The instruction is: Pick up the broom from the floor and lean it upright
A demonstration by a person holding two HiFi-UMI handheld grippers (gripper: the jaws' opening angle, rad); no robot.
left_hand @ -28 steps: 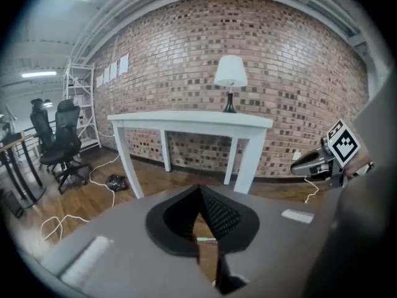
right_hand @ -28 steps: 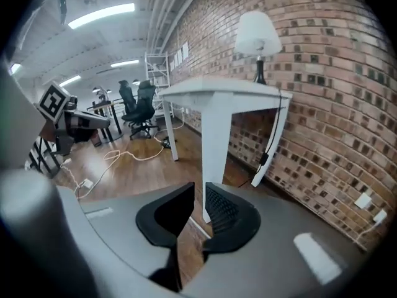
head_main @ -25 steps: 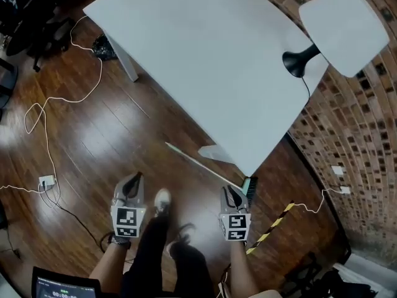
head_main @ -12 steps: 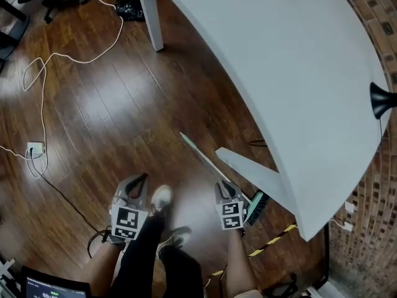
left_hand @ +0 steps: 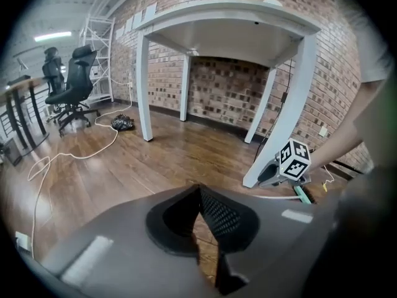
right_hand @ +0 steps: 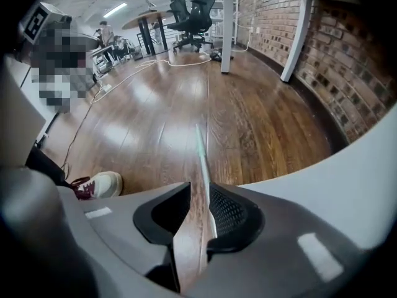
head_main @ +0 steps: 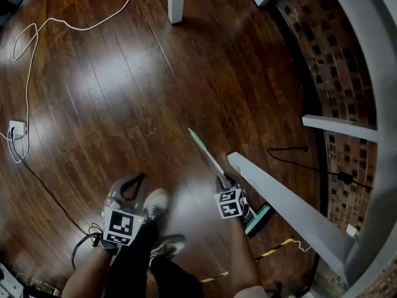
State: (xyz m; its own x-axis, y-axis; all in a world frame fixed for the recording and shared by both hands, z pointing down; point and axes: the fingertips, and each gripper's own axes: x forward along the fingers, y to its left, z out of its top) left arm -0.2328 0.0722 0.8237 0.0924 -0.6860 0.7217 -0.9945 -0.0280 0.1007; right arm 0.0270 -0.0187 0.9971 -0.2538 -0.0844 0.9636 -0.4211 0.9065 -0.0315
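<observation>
The broom lies flat on the dark wood floor; its pale handle [head_main: 205, 149] runs up-left from the teal head [head_main: 259, 219], which rests beside a white table foot. My right gripper [head_main: 224, 180] points steeply down over the handle near the head. In the right gripper view the handle [right_hand: 200, 148] runs between the jaws, close to the right pad, with a gap on its left; my right gripper [right_hand: 200, 194] is open and its jaws have just been opening. My left gripper [head_main: 139, 177] hangs to the left above the floor, tips together, empty [left_hand: 199, 191].
A white table foot [head_main: 279, 197] slants right of the broom, with a table leg [head_main: 177, 2] farther off. The brick wall [head_main: 347, 104] runs along the right. A white cable [head_main: 37, 30] and socket [head_main: 15, 128] lie left. My shoe [head_main: 156, 202] stands between the grippers. Office chairs [left_hand: 77, 79] stand far off.
Both grippers have dropped toward the floor and the view has sunk below the tabletop. The right gripper has tipped downward onto the broom handle, near the head.
</observation>
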